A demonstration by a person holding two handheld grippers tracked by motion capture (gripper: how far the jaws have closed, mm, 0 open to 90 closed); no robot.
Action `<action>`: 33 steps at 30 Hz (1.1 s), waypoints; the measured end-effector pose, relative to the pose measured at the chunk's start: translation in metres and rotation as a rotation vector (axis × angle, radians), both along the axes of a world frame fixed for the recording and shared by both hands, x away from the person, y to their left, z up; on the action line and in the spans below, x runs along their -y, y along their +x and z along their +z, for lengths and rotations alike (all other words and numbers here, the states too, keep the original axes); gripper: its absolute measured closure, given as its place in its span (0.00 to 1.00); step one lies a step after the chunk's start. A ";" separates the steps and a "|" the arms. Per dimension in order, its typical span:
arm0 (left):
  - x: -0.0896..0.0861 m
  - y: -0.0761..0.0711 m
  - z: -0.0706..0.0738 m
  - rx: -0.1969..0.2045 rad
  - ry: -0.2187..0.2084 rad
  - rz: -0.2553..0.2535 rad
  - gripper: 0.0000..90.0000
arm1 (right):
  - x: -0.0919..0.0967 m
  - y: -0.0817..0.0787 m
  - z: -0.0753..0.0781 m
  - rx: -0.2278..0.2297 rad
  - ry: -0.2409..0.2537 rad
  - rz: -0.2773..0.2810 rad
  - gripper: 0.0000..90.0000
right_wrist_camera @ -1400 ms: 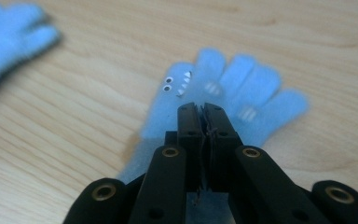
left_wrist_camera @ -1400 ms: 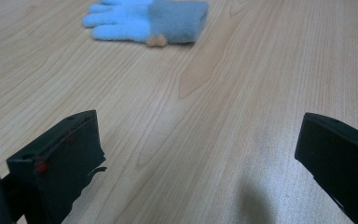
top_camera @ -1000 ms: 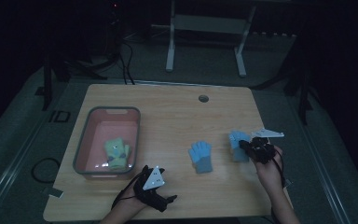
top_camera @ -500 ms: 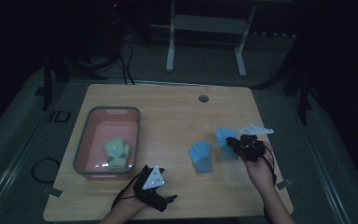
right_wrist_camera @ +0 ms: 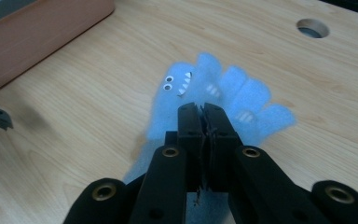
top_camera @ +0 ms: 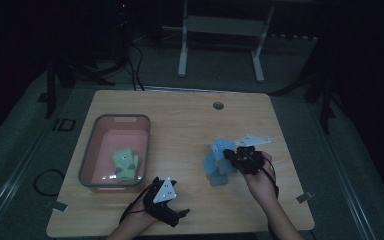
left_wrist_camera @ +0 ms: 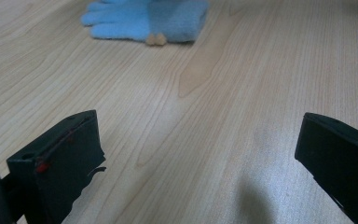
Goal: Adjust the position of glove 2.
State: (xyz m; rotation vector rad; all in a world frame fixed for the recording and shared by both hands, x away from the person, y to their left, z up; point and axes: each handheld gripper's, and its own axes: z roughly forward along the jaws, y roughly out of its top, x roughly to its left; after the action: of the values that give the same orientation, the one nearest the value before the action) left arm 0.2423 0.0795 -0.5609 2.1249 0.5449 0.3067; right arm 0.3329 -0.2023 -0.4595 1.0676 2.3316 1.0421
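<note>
Evidently the right gripper has its fingers clamped on a blue glove, lifted above the second glove on the counter, probably bound for the pink bin. The left gripper rests wide open, empty.

Fuzzy fleece glove; matt wood-grain table; plastic tub.

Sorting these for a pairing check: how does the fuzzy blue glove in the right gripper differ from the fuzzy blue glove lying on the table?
The held blue glove is pinched in the shut right gripper and lifted; the lying blue glove rests flat on the wooden table, untouched. The held one shows googly eyes and teeth; the lying one shows none from here. Both are fuzzy light blue.
</note>
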 end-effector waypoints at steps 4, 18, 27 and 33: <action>0.000 0.000 0.000 0.002 -0.001 -0.001 0.01 | -0.009 -0.001 -0.003 -0.010 -0.007 0.012 0.97; 0.000 0.000 0.000 0.006 0.001 -0.004 0.01 | -0.021 -0.002 -0.038 -0.082 -0.057 0.041 0.96; 0.001 -0.001 0.000 0.020 0.004 -0.009 0.01 | -0.023 0.004 -0.058 -0.126 -0.080 0.038 0.96; 0.001 -0.001 0.000 0.011 0.002 -0.012 0.01 | -0.024 0.007 -0.068 -0.140 -0.090 0.032 0.95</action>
State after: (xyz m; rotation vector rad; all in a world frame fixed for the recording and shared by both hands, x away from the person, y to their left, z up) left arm 0.2414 0.0789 -0.5605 2.1267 0.5252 0.3123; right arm 0.3402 -0.1786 -0.5276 1.1047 2.4881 0.8895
